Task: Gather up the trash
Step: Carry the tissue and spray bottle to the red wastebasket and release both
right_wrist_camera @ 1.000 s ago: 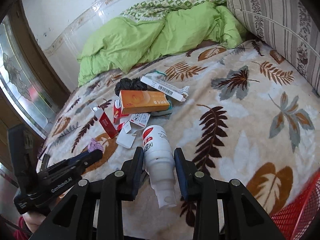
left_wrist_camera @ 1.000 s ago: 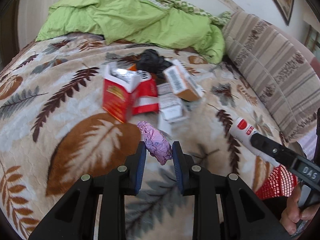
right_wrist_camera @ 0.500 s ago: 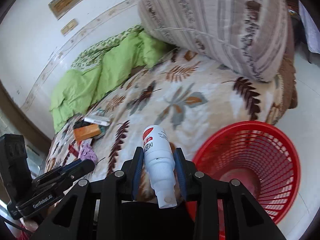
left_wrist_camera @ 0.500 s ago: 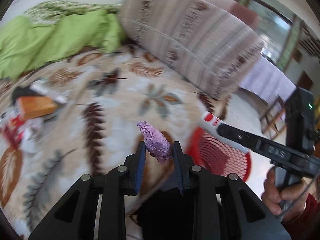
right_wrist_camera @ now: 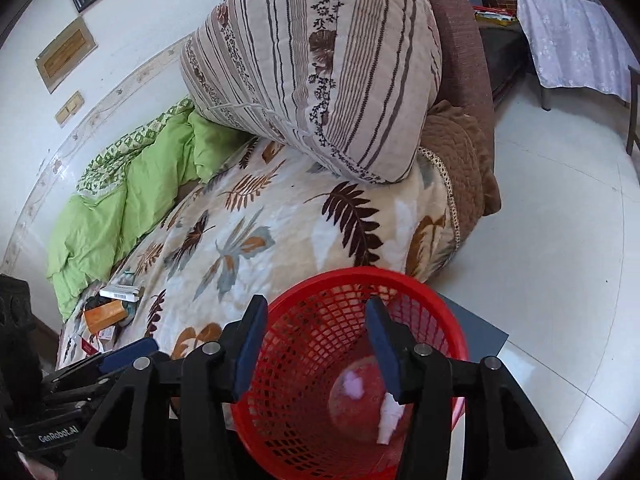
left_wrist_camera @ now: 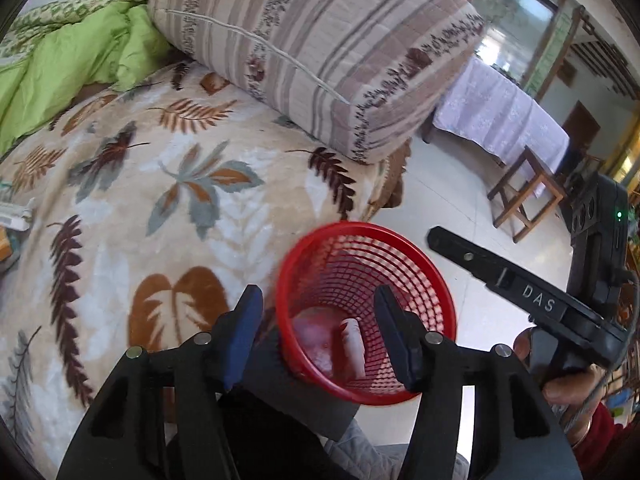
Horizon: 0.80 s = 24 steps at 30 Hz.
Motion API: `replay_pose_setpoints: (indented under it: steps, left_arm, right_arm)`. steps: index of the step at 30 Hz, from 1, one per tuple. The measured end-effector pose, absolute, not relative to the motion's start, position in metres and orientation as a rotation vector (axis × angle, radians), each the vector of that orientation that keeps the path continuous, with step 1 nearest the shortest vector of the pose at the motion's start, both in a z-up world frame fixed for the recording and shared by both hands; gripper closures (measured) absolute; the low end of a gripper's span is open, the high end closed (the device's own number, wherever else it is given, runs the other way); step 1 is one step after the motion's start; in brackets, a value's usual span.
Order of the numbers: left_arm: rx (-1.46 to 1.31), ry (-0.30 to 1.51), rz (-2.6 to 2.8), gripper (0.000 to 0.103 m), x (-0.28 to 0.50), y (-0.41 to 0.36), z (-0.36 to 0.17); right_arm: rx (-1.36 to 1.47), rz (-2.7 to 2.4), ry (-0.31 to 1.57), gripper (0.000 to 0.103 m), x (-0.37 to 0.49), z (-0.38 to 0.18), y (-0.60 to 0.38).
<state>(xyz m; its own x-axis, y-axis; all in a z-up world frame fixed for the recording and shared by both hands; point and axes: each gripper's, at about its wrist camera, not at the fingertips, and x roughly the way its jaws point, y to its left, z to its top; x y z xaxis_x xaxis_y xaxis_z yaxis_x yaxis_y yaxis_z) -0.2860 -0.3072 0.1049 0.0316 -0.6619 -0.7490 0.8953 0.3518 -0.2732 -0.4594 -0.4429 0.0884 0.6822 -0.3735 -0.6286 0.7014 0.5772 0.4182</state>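
Red basket (right_wrist_camera: 448,320) (white bottle (right_wrist_camera: 390,416) inside) sits below both opening, empty claws, left (left_wrist_camera: 318,334) and right (right_wrist_camera: 316,344), beside the bed (right_wrist_camera: 280,232).

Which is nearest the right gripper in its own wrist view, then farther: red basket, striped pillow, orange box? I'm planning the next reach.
1. red basket, directly beneath the opening, empty right gripper.
2. orange box, far left on the blanket.
3. striped pillow, at the top, by the bed's far edge.

Both black handheld grippers point steeply down over the red mesh basket (right_wrist_camera: 348,288). The left gripper (left_wrist_camera: 316,332) and right gripper (right_wrist_camera: 314,344) are opening their blue-padded fingers (right_wrist_camera: 250,344), nothing between them. A hand (left_wrist_camera: 568,384) holds the right gripper's handle.
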Motion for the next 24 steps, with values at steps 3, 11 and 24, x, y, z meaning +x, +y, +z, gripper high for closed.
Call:
replay_pose_setpoints:
  steps: [3,11,24]
  left_arm:
    - [0.27,0.942,-1.182,0.047,-0.27,-0.287,0.111]
    - [0.23,0.898,-1.044,0.046,-0.23,-0.22,0.117]
    - [0.139,0.869,-0.892,0.046,-0.196,-0.122,0.12]
  right_arm:
    - [0.62,-0.771,0.485,0.049,-0.467,0.088,-0.454]
    - [0.404,-1.046,0.519,0.049,-0.471,0.056,-0.488]
    - [0.493,-0.934,0.548,0.049,-0.463,0.047,-0.451]
